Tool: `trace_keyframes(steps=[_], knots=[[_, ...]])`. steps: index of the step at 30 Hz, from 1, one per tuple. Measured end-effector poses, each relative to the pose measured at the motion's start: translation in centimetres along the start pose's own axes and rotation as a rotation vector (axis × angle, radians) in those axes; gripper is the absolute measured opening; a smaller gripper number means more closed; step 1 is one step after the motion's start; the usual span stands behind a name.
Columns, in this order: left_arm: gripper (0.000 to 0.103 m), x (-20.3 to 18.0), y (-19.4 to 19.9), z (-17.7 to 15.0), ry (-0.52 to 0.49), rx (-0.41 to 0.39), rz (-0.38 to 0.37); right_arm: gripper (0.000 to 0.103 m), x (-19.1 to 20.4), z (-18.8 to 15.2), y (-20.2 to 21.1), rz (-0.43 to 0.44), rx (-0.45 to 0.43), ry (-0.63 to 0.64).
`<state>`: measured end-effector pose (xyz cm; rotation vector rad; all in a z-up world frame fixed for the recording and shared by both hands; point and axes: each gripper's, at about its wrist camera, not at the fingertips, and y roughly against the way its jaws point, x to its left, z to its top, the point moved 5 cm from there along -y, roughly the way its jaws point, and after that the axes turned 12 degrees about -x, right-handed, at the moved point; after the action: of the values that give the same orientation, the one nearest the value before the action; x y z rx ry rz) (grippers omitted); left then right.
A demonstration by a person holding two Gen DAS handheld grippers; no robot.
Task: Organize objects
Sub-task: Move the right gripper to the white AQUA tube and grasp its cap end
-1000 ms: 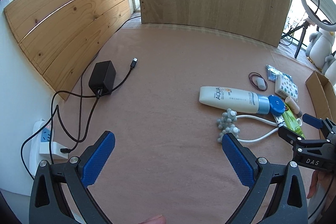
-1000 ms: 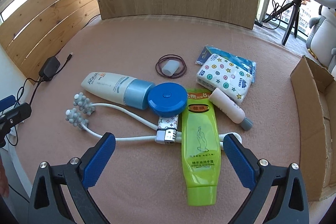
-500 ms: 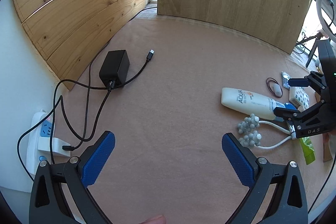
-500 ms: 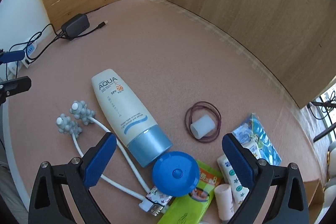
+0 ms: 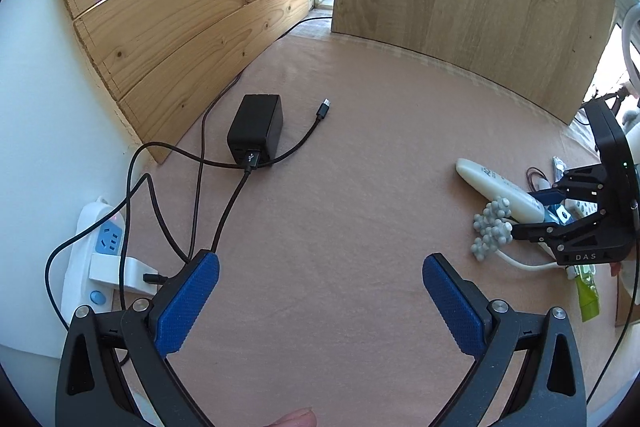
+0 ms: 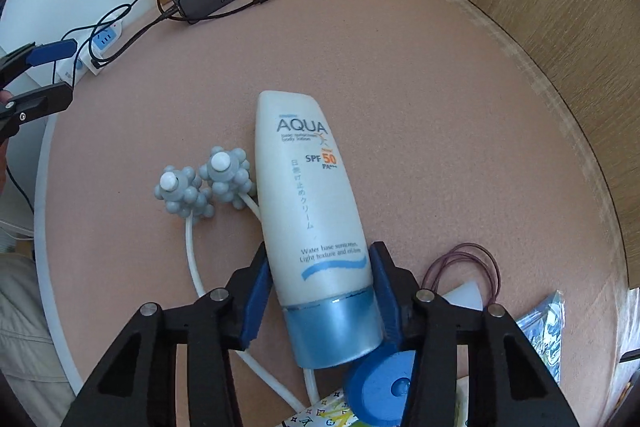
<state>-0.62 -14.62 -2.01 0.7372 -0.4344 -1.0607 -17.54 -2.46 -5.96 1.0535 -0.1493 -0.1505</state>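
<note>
Advanced since earlier frame: right gripper (image 6: 320, 291) fingers straddling sunscreen tube (image 6: 308, 211) near cap, tube pointing straight ahead, apparently touching; left gripper (image 5: 320, 291) wide open, empty.

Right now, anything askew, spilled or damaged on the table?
No spills or damage show. The clutter is piled: the sunscreen tube lies flat across the white massager stem, its cap end between the right gripper pads. The black charger cable trails loose.

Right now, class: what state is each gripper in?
Left gripper: open, holding nothing, above the table.
Right gripper: closed around the AQUA sunscreen tube, pads on both sides near its blue cap.
</note>
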Motion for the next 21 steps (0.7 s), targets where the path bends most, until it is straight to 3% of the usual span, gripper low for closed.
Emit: trace_keyframes(steps=[6,15,21], knots=[[0.103,-0.5,0.5,-0.2,-0.010,-0.004,-0.007,0.040,-0.3,-0.8,0.6,0.034,-0.034,-0.071],[0.103,-1.6,1.1,-0.6,-0.018,0.001,-0.030,0.039,-2.1,-1.4,2.7,0.013,-0.125,-0.241],[0.103,-3.2,0.3,-1.4,0.006,0.049,-0.091,0.037,1.4,-2.1,6.8,0.011,-0.225,-0.291]])
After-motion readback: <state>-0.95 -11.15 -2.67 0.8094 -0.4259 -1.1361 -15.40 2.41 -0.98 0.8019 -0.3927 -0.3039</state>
